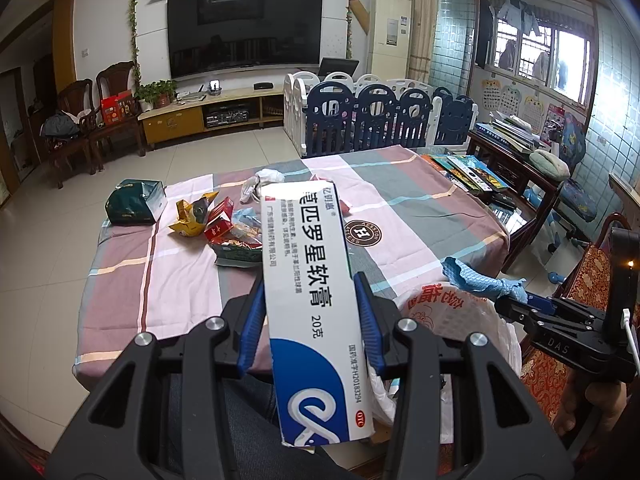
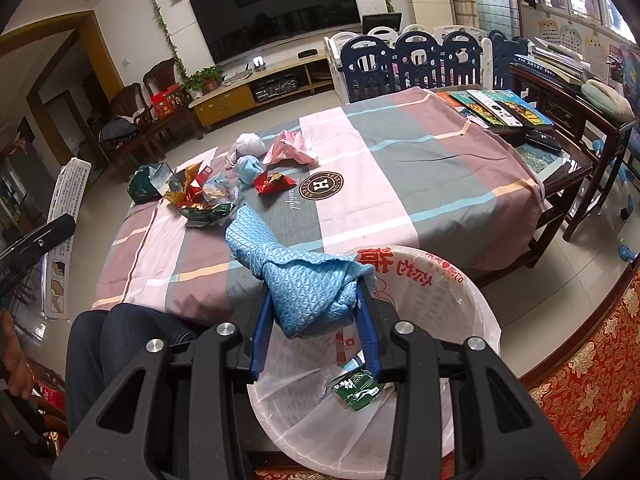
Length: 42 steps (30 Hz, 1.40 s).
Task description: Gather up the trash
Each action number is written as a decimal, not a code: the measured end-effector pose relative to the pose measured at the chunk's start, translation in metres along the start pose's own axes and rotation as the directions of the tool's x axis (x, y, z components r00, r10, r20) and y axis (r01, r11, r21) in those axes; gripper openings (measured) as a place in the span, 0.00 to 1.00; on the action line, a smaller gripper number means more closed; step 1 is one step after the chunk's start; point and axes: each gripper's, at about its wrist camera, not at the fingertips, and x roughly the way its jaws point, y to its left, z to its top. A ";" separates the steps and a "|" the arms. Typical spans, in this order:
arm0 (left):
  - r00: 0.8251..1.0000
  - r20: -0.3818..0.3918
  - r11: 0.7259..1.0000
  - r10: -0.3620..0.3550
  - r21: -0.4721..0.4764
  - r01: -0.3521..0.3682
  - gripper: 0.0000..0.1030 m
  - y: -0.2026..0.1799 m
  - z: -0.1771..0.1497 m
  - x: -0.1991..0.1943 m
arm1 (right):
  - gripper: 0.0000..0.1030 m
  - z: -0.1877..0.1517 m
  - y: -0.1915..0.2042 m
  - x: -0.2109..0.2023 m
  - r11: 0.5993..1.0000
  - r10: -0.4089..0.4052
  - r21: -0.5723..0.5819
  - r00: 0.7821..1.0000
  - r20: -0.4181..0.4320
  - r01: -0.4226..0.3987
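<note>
Trash pile [image 2: 204, 196] of wrappers sits on counter [image 2: 400, 184], far side from the bag-lined bin [image 2: 420, 300]. Left tongs [image 1: 310, 312] pinch a white-blue ointment box [image 1: 312, 300], just left of bin. Right tongs [image 2: 314, 308] pinch a crumpled blue cloth [image 2: 304, 284] above bin; green wrapper [image 2: 356, 390] inside bin.

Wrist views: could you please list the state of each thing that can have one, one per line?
Left gripper: shut on the white and blue box, held above the table.
Right gripper: shut on the crumpled blue cloth, above the bin.
Bin bag: open, with a green wrapper inside.
Wrapper pile: lying on the tablecloth.
Television: off.
</note>
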 end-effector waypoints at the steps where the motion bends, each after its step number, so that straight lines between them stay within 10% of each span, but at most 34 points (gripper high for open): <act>1: 1.000 0.000 1.000 0.000 0.000 0.000 0.42 0.000 0.000 0.000 | 0.37 0.000 0.000 0.000 1.000 0.001 0.000 1.000 0.000 -0.001; 23: 0.995 -0.048 0.996 -0.085 -0.033 0.083 0.42 0.001 -0.006 0.011 | 0.37 -0.010 -0.006 0.017 0.999 -0.033 0.007 0.997 -0.067 0.033; 30: 0.980 -0.120 0.987 -0.158 -0.039 0.155 0.42 -0.012 -0.015 0.034 | 0.59 -0.015 -0.029 0.025 0.991 -0.076 0.096 0.990 -0.121 0.088; 34: 0.926 -0.223 0.953 -0.304 -0.059 0.298 0.42 -0.034 -0.023 0.066 | 0.64 -0.009 -0.041 0.008 0.985 -0.088 0.142 0.995 -0.054 0.094; 40: 0.748 -0.428 0.821 -0.508 0.023 0.571 0.50 -0.107 -0.049 0.120 | 0.72 0.007 -0.069 -0.021 0.962 -0.135 0.250 0.986 0.097 0.107; 42: 0.742 -0.452 0.809 -0.496 0.071 0.584 0.66 -0.120 -0.055 0.128 | 0.73 0.012 -0.078 -0.018 0.953 -0.137 0.284 0.985 0.101 0.104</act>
